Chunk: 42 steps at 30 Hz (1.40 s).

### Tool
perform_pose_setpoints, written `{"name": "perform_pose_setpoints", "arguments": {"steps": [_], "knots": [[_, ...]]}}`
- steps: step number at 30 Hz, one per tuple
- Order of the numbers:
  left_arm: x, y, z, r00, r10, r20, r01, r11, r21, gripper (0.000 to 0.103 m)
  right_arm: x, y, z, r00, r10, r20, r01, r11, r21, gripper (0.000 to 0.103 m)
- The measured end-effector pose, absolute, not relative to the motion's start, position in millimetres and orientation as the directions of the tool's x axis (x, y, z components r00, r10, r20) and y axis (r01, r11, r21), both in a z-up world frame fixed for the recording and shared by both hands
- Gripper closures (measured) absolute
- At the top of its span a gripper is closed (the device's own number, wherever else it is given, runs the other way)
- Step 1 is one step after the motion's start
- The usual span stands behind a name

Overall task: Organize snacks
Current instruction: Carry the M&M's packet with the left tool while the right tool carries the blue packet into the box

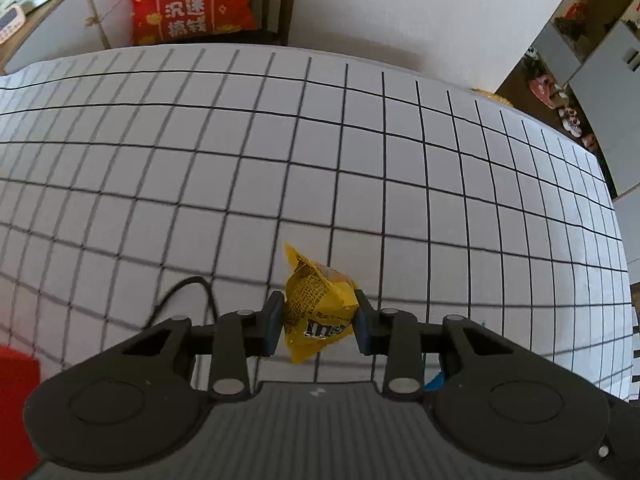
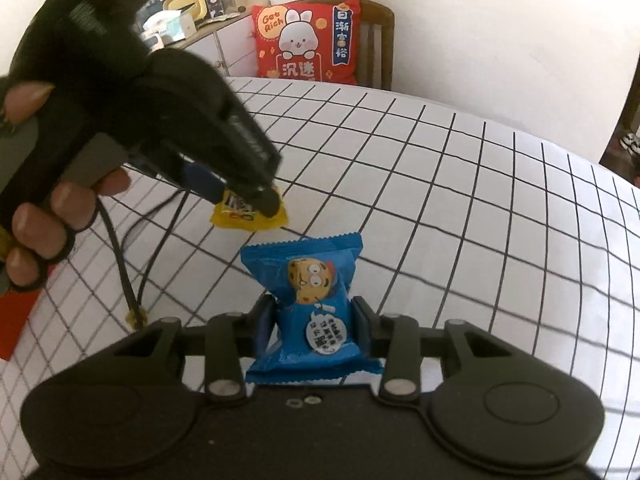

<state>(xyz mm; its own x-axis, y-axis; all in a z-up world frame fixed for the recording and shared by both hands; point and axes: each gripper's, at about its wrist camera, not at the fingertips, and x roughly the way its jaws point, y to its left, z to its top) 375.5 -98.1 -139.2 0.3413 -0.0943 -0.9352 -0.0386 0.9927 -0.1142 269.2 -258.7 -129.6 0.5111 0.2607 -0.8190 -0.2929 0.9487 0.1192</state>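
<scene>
Two packets are all I can make out of the snacks, one per gripper. From my left camera, the lower end of the yellow packet (image 1: 318, 304) drops toward the gripper body, and its print is too crumpled to read. A blue scrap (image 1: 434, 381) peeks out under the right linkage there; I cannot tell what it is. A red patch (image 1: 16, 392) is cut off at the left edge. From the right camera, the left gripper's body covers most of that yellow packet, leaving only its bottom seam showing, and the hand (image 2: 36, 216) on the handle shows only as fingers and a thumb.

My left gripper (image 1: 319, 322) is clamped on the yellow packet, pads pressing its two sides, jaws partly closed; the packet hangs clear of the cloth. My right gripper (image 2: 314, 326) is clamped the same way on the blue packet (image 2: 308, 292), which stands upright between the pads, its top end free above them. In the right view the yellow packet hangs just beyond the blue one, apart from it.

Both wrappers are glossy crinkled foil with sawtooth seams; the blue one carries a cartoon cookie. The pads are flat blue blocks on black linkages. The tablecloth (image 1: 360, 160) is white with a thin black grid, slightly wrinkled. A black cable (image 2: 120, 256) trails across it. A red cushion (image 2: 306, 42) leans on a wooden chair beyond.
</scene>
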Motion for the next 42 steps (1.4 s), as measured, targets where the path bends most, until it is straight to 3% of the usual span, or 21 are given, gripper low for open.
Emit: {"name": "perform_pose_setpoints", "arguments": {"steps": [24,42], "knots": [[181,-36,-16,0.505,-0.085,-0.859,-0.086,0.985,-0.147,0.069,162,-208,-32,0.528,0.368,-0.765,-0.374,0.91,0.179,0.064],[74,67,21,0.564,-0.023,-0.825,-0.179,0.972,-0.15,0.069,127,-115,4,0.472,0.507,-0.721,-0.529,0.817,0.228,0.064]]}}
